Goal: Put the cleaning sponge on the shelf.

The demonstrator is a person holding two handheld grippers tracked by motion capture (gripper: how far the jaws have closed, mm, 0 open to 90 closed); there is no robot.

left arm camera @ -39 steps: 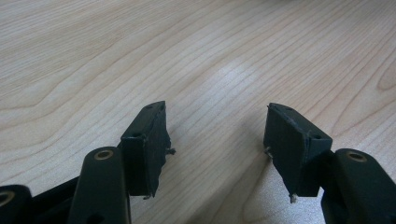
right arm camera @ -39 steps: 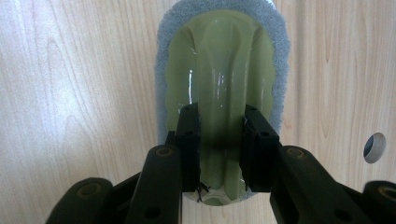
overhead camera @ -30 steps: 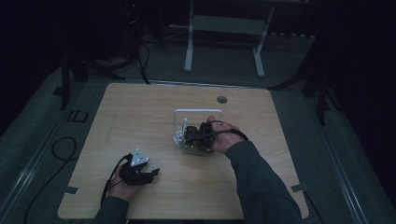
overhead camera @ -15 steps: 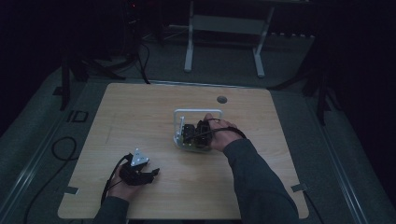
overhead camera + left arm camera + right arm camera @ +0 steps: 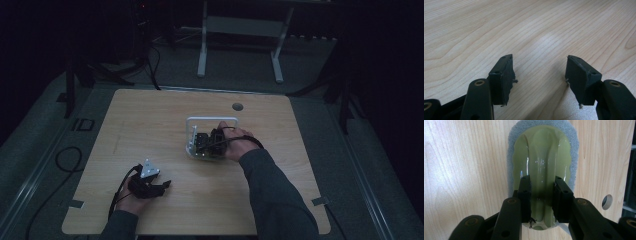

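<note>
A scrubber (image 5: 541, 152) lies flat on the wooden table (image 5: 150, 125), a glossy green plastic handle on a grey-blue pad. In the high view its pale pad rim (image 5: 211, 119) shows at the table's middle. My right gripper (image 5: 542, 187) points down on it, and its pads are shut on the raised ridge of the green handle. In the high view this gripper (image 5: 202, 145) sits on the scrubber's near half, with the hand to its right. My left gripper (image 5: 162, 186) rests at the front left of the table. It is open (image 5: 540, 67) over bare wood with nothing between its pads.
A round cable hole (image 5: 237, 106) (image 5: 607, 202) is cut in the table just behind the scrubber. Black cables (image 5: 117, 197) trail off the front left edge from the left gripper. A metal stand (image 5: 240, 30) is on the dark floor beyond the table.
</note>
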